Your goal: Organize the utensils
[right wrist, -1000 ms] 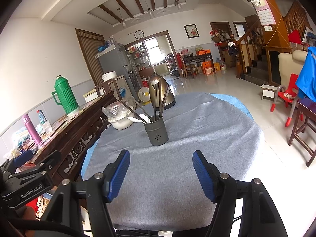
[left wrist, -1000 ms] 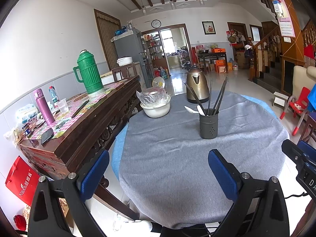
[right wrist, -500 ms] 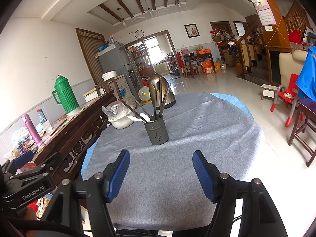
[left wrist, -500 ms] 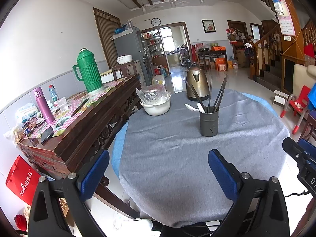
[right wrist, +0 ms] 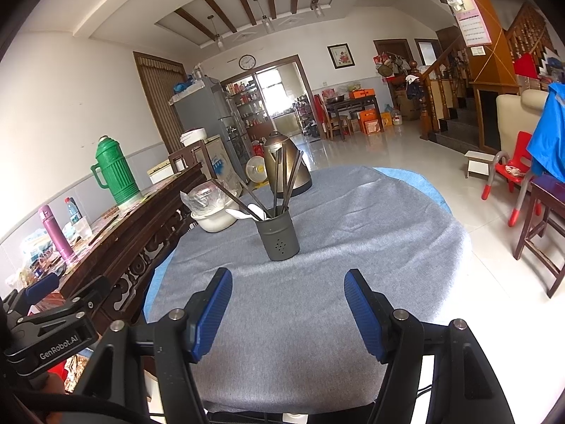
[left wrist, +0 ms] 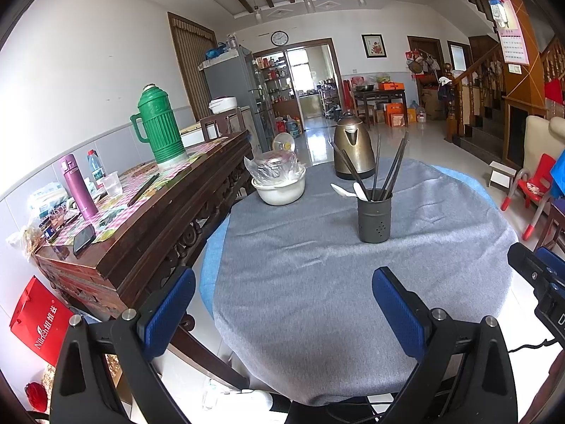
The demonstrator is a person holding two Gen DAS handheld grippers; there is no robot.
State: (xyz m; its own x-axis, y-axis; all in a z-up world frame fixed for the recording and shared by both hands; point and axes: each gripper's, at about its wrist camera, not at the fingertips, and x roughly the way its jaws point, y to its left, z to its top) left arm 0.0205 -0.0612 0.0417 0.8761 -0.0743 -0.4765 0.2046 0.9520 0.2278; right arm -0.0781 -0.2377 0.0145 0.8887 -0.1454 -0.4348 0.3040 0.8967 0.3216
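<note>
A dark grey utensil holder (left wrist: 374, 219) (right wrist: 278, 235) stands upright on the round table's grey cloth (left wrist: 317, 275) (right wrist: 353, 247). Several dark chopsticks (left wrist: 395, 166) (right wrist: 287, 180) and white spoons (left wrist: 348, 190) (right wrist: 247, 212) stick out of it. My left gripper (left wrist: 284, 314) hovers over the table's near edge, open, with nothing between its blue pads. My right gripper (right wrist: 287, 312) is also open and empty, a good way in front of the holder. Part of the right gripper (left wrist: 540, 282) shows at the left wrist view's right edge.
A bronze kettle (left wrist: 353, 152) and a white bowl with a plastic bag (left wrist: 279, 183) stand beyond the holder. Left of the table is a dark wooden sideboard (left wrist: 148, 233) carrying a green thermos (left wrist: 159, 130) and a purple flask (left wrist: 77, 187). Chairs (right wrist: 543, 219) stand at the right.
</note>
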